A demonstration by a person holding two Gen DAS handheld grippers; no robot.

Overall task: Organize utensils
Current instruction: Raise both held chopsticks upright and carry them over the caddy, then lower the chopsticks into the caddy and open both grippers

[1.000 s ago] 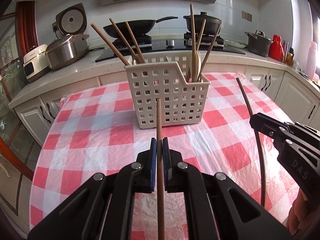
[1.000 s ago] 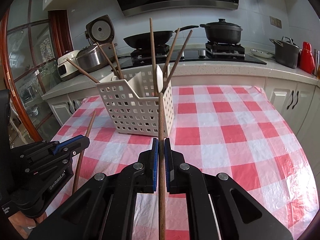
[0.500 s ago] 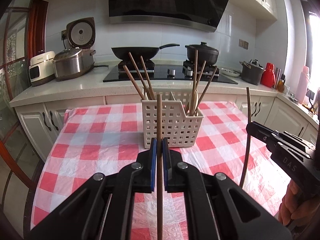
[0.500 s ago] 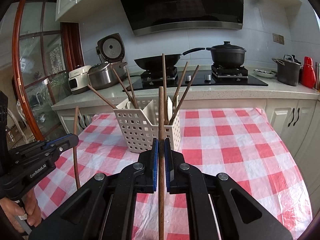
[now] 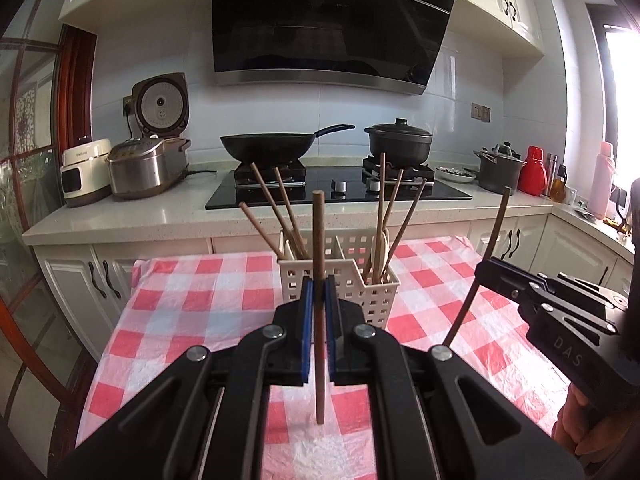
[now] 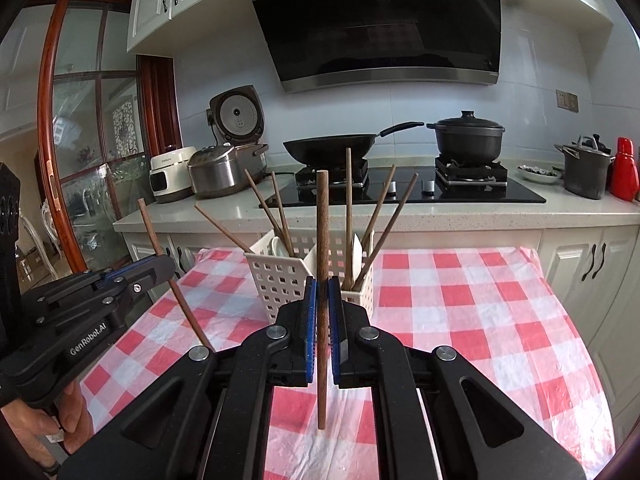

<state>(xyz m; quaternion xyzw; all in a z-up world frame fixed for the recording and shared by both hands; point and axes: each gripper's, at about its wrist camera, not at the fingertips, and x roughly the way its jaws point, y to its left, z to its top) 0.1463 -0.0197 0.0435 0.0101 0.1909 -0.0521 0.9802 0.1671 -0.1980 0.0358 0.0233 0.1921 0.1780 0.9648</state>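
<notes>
A white perforated utensil basket (image 5: 340,280) stands on the checked table, with several brown chopsticks and a pale spoon sticking out; it also shows in the right wrist view (image 6: 280,280). My left gripper (image 5: 319,292) is shut on one upright brown chopstick (image 5: 319,240), held above the table in front of the basket. My right gripper (image 6: 322,292) is shut on another upright chopstick (image 6: 322,220). Each gripper shows in the other's view: the right gripper (image 5: 486,270) with its chopstick (image 5: 494,232), the left gripper (image 6: 168,266) with its chopstick (image 6: 152,228).
The table wears a red-and-white checked cloth (image 5: 192,304). Behind it runs a counter with rice cookers (image 5: 148,160), a hob with a wok (image 5: 272,148) and a black pot (image 5: 400,140), and a grey pot and bottles on the right (image 5: 532,170).
Both grippers have lifted and tilted up with their chopsticks; the basket now sits lower and farther off in both views. Both stay shut.
</notes>
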